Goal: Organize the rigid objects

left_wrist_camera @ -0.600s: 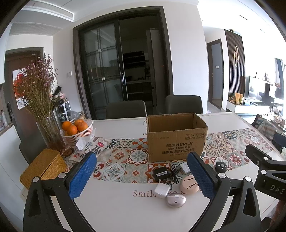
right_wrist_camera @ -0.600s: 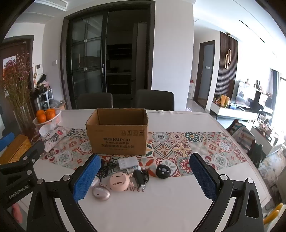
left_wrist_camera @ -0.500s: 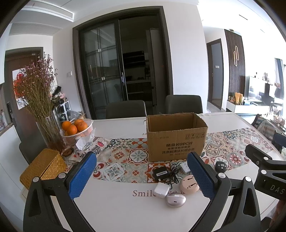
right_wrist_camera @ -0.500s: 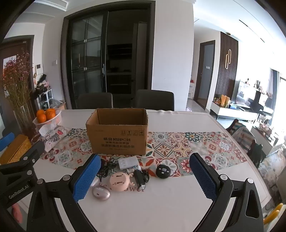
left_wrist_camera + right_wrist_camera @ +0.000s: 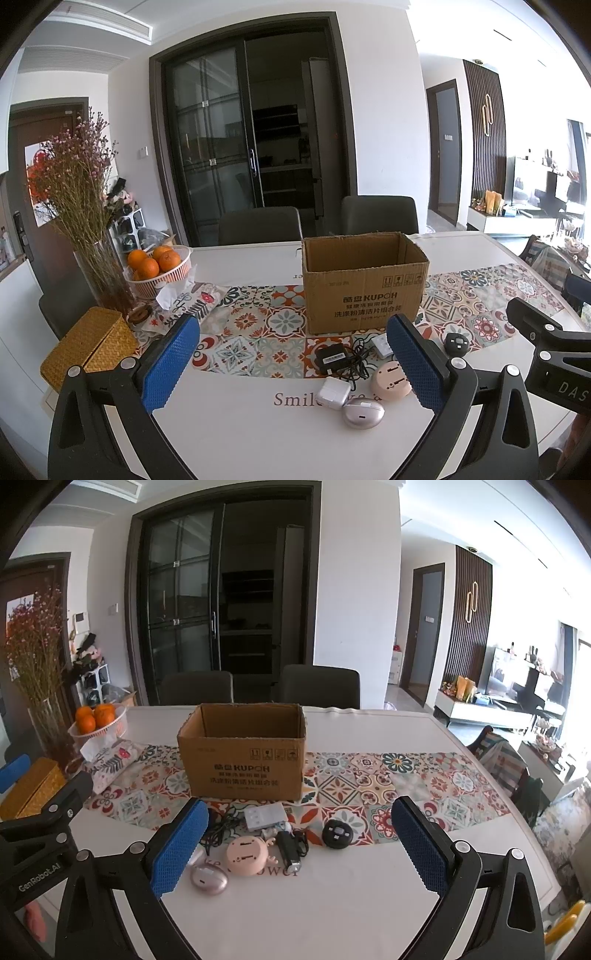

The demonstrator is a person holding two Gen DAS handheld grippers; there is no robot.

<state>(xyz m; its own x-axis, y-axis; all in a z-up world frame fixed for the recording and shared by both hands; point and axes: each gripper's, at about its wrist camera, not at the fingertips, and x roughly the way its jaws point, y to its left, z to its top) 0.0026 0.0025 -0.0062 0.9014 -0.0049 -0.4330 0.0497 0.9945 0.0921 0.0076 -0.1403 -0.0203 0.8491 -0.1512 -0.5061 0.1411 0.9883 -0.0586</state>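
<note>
Mid-frame on the surface (image 5: 332, 915): box (image 5: 242, 760), gadgets (image 5: 243, 856) just in front
left gripper (image 5: 291, 362): jaws wide open, holding nothing
right gripper (image 5: 299, 845): jaws same, wide, empty

Both wrist cams sit above the table's near edge, angled down toward the cardboard box (image 5: 364, 286) (image 5: 243, 753). Left one's left of it, right one roughly centred; both catch the gadgets in front.

Oranges (image 5: 153, 258) in a basket (image 5: 173, 275) beside dried flowers (image 5: 79, 177).
</note>
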